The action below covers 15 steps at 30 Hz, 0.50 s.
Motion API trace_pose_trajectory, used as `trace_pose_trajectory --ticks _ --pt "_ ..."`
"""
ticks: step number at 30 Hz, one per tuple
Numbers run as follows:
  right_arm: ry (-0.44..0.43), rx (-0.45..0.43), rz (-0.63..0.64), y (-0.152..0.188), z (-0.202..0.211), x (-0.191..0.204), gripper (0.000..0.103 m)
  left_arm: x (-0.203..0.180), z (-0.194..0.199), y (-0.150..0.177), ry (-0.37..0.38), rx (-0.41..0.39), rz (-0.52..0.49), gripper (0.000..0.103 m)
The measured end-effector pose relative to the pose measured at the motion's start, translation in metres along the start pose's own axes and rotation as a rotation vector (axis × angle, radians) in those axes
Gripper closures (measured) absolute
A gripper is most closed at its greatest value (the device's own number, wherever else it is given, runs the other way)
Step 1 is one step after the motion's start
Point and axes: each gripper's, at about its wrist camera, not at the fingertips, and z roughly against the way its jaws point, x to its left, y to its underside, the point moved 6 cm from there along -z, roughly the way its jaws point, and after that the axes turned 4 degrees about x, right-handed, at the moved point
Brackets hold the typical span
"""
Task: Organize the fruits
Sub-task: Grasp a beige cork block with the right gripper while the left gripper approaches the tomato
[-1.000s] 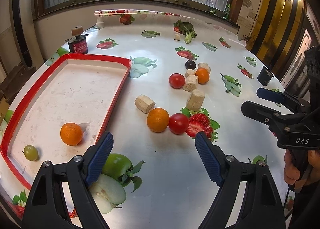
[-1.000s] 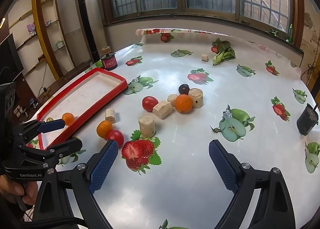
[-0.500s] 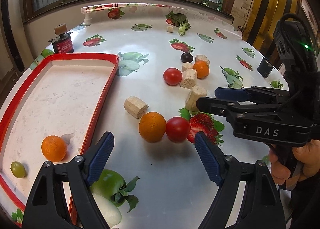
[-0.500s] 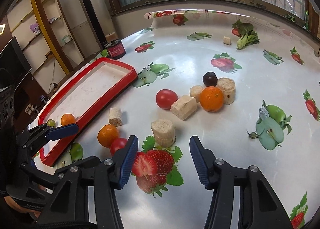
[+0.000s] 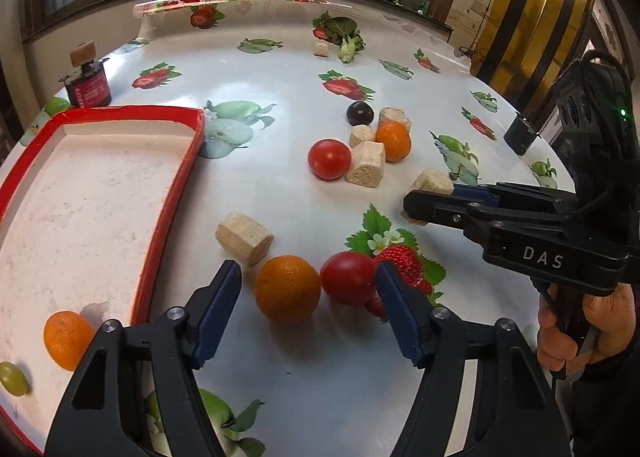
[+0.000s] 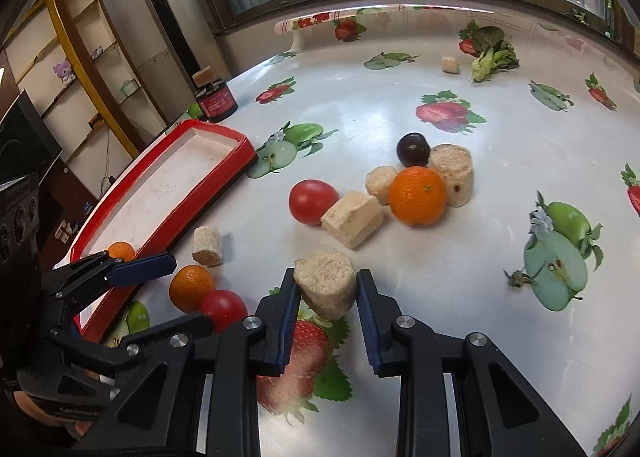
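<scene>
Both grippers have come down and forward toward the pile since the earlier frame, and both have narrowed. Now the right gripper [image 6: 327, 293] is clenched on an upright cork-like block [image 6: 326, 283], its blue pads pressing the block's two sides above the printed strawberry. The left gripper [image 5: 308, 311] is not gripping yet: its jaws are closing, with the near orange [image 5: 287, 289] and the red tomato [image 5: 347, 277] both between them, touching each other, and neither pad is on the fruit.

This is the weak point of the step. If the jaws shut on two round fruits together, one will probably squirt out and roll, so I think the left gripper should shift toward the orange alone, centre it, and close slowly at its widest part.

Just beside it on the left lies the red tray [image 5: 176, 193], already holding one small orange [image 5: 66, 339] and a green grape [image 5: 14, 377]. Farther away on the table [image 5: 280, 69] wait a second tomato [image 5: 329, 158], another orange [image 5: 394, 140] and a dark plum [image 5: 360, 113], mixed with more blocks.
</scene>
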Motion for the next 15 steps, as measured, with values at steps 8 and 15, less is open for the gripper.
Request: trace_pose_trajectory --ticks 8,15 --pt "0.028 -0.035 -0.032 0.006 0.026 -0.02 0.074 -0.002 0.003 -0.001 0.048 -0.006 -0.04 0.045" --pt "0.035 -0.043 -0.044 0.009 0.033 -0.025 0.074 0.004 0.007 0.005 0.089 0.019 -0.054 0.05"
